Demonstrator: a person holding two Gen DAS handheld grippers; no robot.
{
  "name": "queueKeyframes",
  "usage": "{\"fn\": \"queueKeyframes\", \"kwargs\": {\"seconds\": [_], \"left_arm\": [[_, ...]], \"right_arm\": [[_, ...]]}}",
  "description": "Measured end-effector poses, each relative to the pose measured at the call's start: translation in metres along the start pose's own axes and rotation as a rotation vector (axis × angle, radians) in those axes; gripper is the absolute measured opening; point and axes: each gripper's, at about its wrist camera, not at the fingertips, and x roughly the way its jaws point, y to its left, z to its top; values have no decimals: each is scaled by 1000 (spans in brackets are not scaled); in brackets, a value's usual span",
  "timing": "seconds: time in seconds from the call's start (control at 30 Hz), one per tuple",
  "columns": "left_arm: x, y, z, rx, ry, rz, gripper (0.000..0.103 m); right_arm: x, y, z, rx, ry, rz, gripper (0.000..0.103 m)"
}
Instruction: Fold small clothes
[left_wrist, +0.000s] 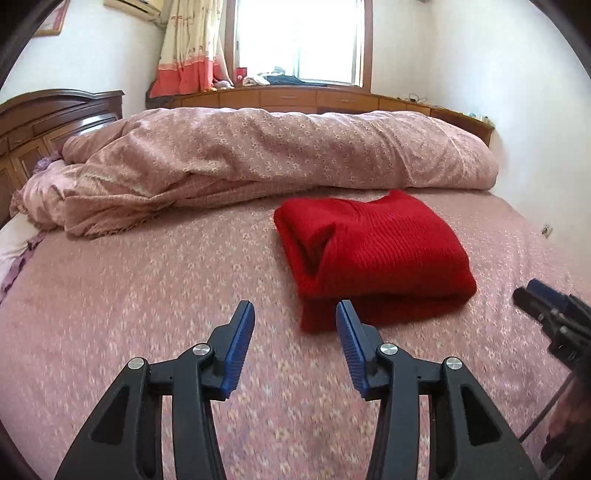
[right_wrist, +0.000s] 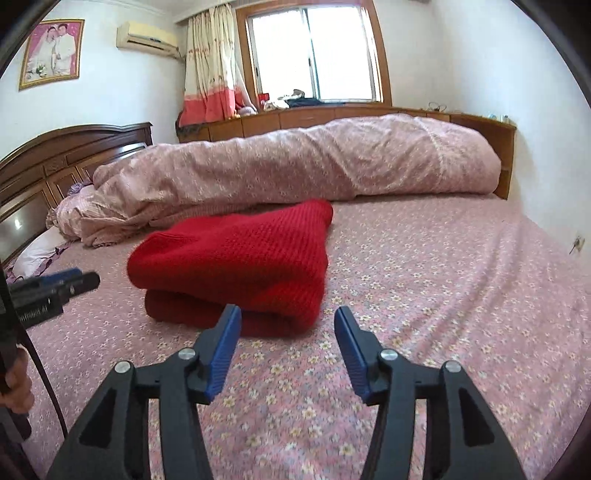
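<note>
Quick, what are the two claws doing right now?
Left gripper: open, holding nothing.
Right gripper: open, holding nothing.
The sweater lies folded ahead of both.

We're in a home bedroom, folks. A wide bed (right_wrist: 443, 295) fills the view, spread with a pink floral sheet, a matching quilt (right_wrist: 314, 162) rolled up along its far side. There's a carved dark wooden headboard (right_wrist: 74, 147) on the left, and above it a framed wedding portrait (right_wrist: 51, 53) on the white wall. An air conditioner (right_wrist: 147, 37) sits high, beside a cream-and-coral curtain (right_wrist: 210, 66) and a bright window (right_wrist: 314, 51) over low wooden cabinets (right_wrist: 295, 116).
</note>
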Motion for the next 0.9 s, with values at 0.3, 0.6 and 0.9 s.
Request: {"fn": "queueKeyframes", "kwargs": {"seconds": [0.3,0.6,0.9], "left_arm": [[-18,-17,-9,4,-161,-31,82],[7,-42,-14,94,-192,-95,99],[43,-45,-25,82,-99,-73,99]], "right_arm": [[-36,4,-9,-24,-138,57,102],[-13,3,-9,-18,-156,67,103],[24,12,-25,-84,-87,40,103]]}}
